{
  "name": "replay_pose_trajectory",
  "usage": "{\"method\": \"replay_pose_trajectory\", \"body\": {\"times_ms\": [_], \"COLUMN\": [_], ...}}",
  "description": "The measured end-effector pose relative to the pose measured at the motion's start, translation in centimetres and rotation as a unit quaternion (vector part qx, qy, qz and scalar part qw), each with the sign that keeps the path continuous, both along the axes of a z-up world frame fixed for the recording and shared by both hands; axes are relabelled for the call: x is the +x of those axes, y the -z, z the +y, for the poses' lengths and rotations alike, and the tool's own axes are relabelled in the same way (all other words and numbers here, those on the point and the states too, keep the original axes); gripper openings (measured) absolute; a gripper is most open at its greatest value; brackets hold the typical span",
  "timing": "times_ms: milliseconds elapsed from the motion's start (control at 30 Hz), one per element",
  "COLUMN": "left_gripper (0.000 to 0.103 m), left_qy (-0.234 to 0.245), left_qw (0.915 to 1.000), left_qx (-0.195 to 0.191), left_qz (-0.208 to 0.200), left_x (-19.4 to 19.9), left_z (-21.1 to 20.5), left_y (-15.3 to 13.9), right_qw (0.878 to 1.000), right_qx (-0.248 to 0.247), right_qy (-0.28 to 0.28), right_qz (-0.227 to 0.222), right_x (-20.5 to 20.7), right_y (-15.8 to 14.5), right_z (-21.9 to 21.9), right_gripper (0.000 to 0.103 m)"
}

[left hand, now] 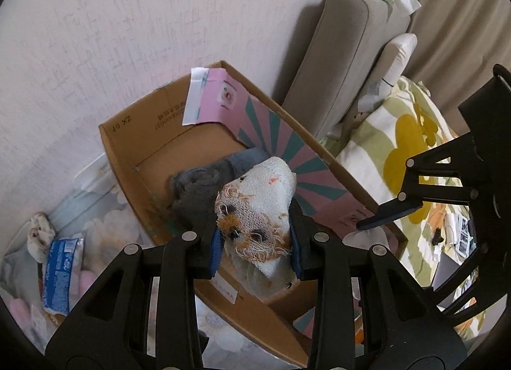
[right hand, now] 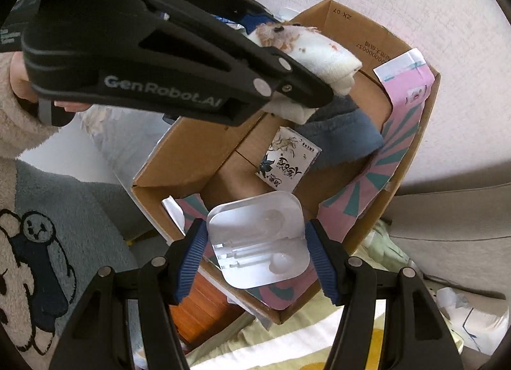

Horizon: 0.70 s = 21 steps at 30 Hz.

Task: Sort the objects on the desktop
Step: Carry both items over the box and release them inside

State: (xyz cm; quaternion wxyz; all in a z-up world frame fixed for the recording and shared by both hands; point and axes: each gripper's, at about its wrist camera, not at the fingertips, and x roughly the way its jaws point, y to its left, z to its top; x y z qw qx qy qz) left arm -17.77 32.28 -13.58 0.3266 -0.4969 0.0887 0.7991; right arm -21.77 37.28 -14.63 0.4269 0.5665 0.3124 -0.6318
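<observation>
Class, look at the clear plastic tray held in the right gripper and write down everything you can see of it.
The clear plastic tray is a thin, see-through moulded insert with rounded corners, round hollows and ribbed slots, all empty. The right gripper clamps it by its two side edges with blue ribbed pads. It hangs tilted over the near end of the open cardboard box, touching only the pads.

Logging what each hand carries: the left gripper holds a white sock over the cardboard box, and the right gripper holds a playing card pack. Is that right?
Not quite. The right gripper holds a clear plastic tray, not the card pack; the right wrist view shows the card pack lying inside the box. The left gripper does hold the white sock over the box.
</observation>
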Motion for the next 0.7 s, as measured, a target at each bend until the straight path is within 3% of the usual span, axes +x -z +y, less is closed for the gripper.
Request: {"method": "replay_pose_trajectory", "body": {"times_ms": [467,533,567,600,633,700], "left_gripper": [0.030,0.035,0.039,0.065,0.103,0.103], "left_qy": [-0.003,-0.016,-0.021,-0.024,-0.027,-0.032], "left_qw": [0.9996,0.9992,0.9990,0.9989,0.9990,0.9994], "left_qx": [-0.023,-0.028,-0.029,-0.030,-0.025,-0.012], "left_qz": [-0.017,-0.024,-0.027,-0.028,-0.024,-0.010], "left_x": [-0.5,-0.7,-0.8,-0.8,-0.8,-0.7], "left_z": [0.9,0.8,0.7,0.6,0.5,0.2], "left_y": [1.6,1.8,1.8,1.9,1.7,1.3], "right_qw": [0.999,0.999,0.998,0.998,0.997,0.996], "right_qx": [-0.029,-0.034,-0.035,-0.037,-0.042,-0.056], "right_qy": [0.027,0.040,0.047,0.055,0.061,0.069], "right_qz": [0.001,-0.003,-0.008,-0.009,-0.006,0.001], "right_x": [0.1,0.1,0.0,0.0,0.1,0.3], "right_y": [1.3,1.4,1.5,1.5,1.4,1.1], "right_z": [-0.2,-0.1,0.0,0.1,0.2,0.3], "right_gripper": [0.060,0.064,0.073,0.079,0.080,0.080]}}
